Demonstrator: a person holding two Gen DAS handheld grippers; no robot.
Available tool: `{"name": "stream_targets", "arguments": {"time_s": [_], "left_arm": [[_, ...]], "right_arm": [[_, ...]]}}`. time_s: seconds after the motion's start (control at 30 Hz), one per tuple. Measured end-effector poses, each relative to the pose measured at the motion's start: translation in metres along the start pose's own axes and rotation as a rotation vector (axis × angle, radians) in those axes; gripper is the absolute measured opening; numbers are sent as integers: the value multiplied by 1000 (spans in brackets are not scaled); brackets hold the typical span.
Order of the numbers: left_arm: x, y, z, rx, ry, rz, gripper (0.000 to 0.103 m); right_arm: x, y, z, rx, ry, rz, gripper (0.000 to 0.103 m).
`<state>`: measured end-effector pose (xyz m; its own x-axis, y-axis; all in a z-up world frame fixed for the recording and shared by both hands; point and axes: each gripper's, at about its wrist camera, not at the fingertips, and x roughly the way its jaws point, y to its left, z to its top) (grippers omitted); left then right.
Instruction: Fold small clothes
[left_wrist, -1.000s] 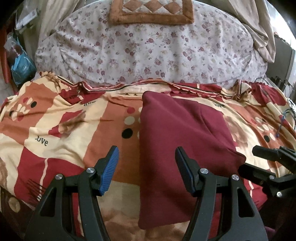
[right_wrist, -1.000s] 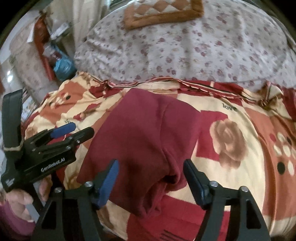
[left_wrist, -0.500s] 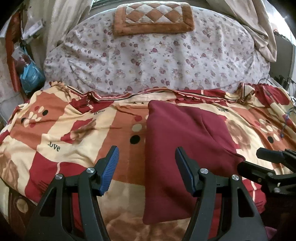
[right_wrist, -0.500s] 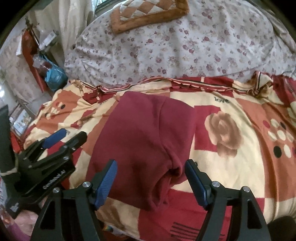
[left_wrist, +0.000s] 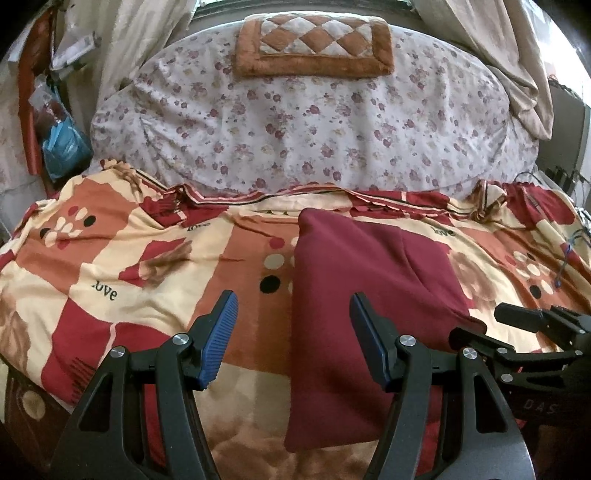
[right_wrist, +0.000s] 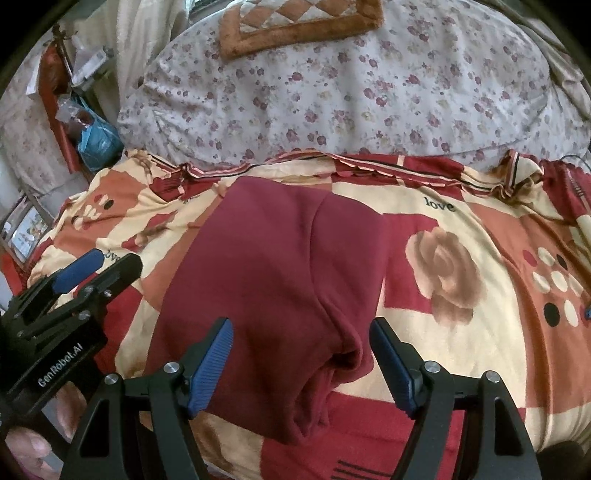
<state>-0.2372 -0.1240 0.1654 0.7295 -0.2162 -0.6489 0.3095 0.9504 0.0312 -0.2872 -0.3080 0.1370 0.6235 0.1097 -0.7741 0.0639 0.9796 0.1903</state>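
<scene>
A dark red garment lies folded into a long strip on the patterned blanket; it also shows in the right wrist view, with a fold ridge down its right side. My left gripper is open and empty, above the garment's near left edge. My right gripper is open and empty, above the garment's near right corner. Each gripper shows in the other's view, the right one at the garment's right edge and the left one at its left.
A floral sheet covers the far half of the bed, with a brown checked cushion on it. A blue bag and clutter sit off the bed's left side. A cable lies at the right.
Both grippers have drawn back and up from the garment, so more of the far bed shows. Both stay open. The garment has not moved.
</scene>
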Motion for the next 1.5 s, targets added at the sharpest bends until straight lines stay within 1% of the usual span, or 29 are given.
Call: {"name": "stream_targets", "arguments": {"time_s": [0.17, 0.33, 0.67, 1.03, 1.5], "left_arm": [[1, 0, -2, 13, 1, 36, 63], [6, 4, -4, -5, 25, 46, 63], [8, 6, -6, -9, 36, 51, 63], [14, 12, -9, -16, 49, 53, 63], [17, 13, -10, -15, 58, 54, 63]], "right_arm": [[0, 1, 0, -3, -1, -2, 74], [1, 4, 1, -16, -9, -9, 74], [3, 8, 2, -21, -8, -13, 75], [15, 11, 4, -12, 11, -11, 76], [18, 10, 7, -17, 4, -13, 78]]}}
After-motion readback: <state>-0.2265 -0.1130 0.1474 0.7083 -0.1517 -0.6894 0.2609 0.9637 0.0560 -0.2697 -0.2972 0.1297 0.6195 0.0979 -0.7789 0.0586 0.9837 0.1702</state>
